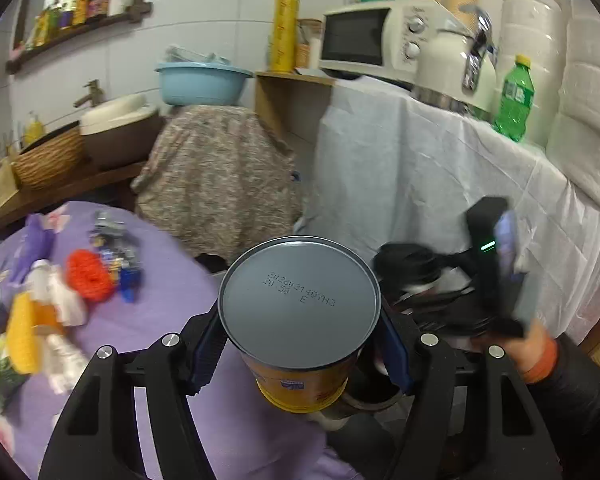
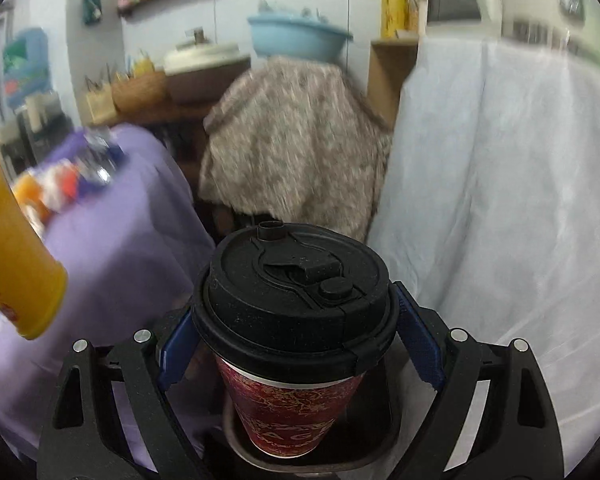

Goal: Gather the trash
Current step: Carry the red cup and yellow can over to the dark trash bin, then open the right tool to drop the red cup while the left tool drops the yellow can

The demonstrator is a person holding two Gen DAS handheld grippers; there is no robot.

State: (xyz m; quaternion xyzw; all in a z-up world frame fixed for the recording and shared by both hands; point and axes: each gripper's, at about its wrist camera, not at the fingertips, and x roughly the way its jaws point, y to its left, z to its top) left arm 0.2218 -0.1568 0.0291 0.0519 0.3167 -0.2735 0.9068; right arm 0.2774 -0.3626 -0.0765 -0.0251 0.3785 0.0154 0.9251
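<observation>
Beside the purple table, the left gripper clamps a light, slippery can; the right gripper pinches a crushable paper cup under its lid.

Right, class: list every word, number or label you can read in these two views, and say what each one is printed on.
"20 50 E": stamped on the metal end of the yellow can in the left gripper.
The longer stamped line above it: too faint to read surely.
"AG": part of a word on the red paper cup in the right gripper.
Green bottle label, shelf packets: unreadable.
</observation>
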